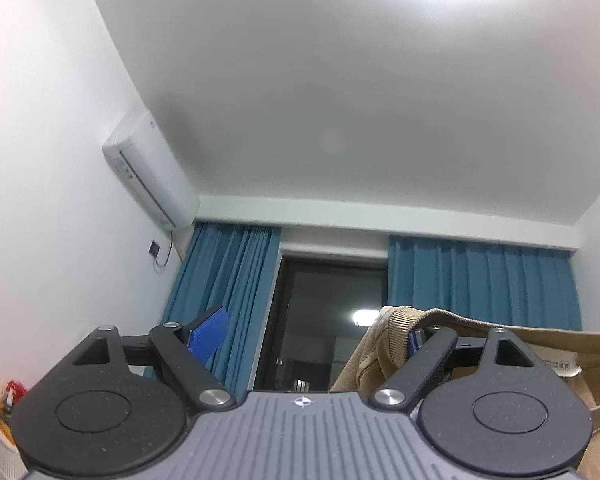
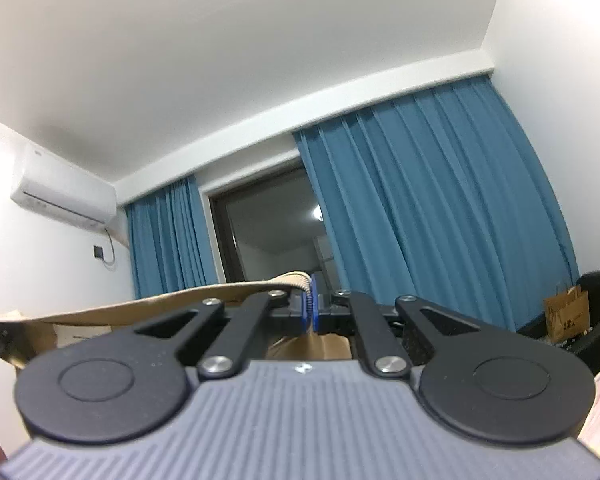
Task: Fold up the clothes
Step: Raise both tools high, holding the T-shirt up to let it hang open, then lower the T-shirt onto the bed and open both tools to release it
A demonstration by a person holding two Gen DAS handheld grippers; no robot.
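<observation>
While my right gripper (image 2: 310,312) clamped the tan garment (image 2: 148,308), my left gripper (image 1: 312,336) gaped, cloth draping one finger before blue curtains (image 1: 480,280).

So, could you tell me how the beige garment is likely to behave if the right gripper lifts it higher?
Probably floppy: the garment sags in a band away from the right gripper. Likely light, since a pinch at its ribbed edge holds it. It drapes over one finger of the open left gripper, so it may snag there.
</observation>
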